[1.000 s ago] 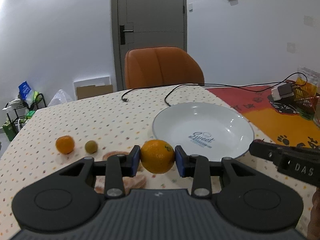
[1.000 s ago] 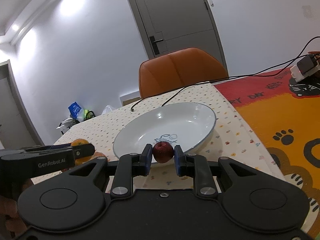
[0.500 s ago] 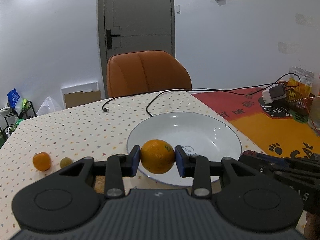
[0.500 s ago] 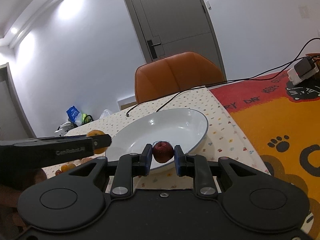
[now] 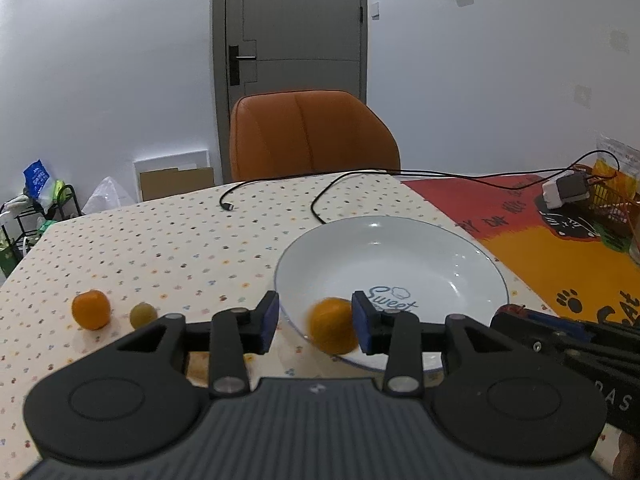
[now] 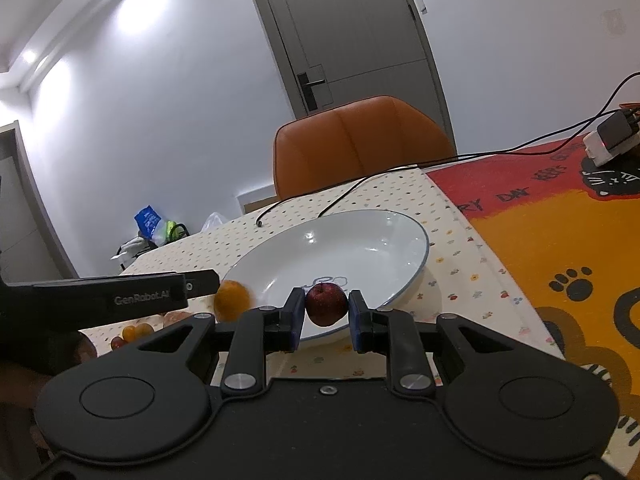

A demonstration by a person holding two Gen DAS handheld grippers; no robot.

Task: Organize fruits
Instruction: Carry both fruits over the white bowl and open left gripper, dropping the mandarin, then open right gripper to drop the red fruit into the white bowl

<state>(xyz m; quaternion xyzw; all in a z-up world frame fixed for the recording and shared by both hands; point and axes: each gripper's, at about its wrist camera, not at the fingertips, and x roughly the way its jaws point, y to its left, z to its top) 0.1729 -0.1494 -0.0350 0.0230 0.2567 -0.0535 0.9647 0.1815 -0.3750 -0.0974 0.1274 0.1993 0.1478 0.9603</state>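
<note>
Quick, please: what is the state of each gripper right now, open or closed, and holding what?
Left gripper: open, the blurred orange is released over the plate rim.
Right gripper: closed on the red apple.

Free: plate (image 5: pixel 432 248) middle and far half bare | Blocked: orange (image 5: pixel 333 325) at near rim; cable (image 5: pixel 320 196) behind plate | Left: tangerine (image 5: pixel 91 309), small green fruit (image 5: pixel 143 315) on tablecloth (image 5: pixel 160 248)

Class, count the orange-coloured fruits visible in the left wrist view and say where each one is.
2: one orange, blurred, between the open left gripper jaws at the plate rim; one small orange on the tablecloth. Others may be hidden.
</note>
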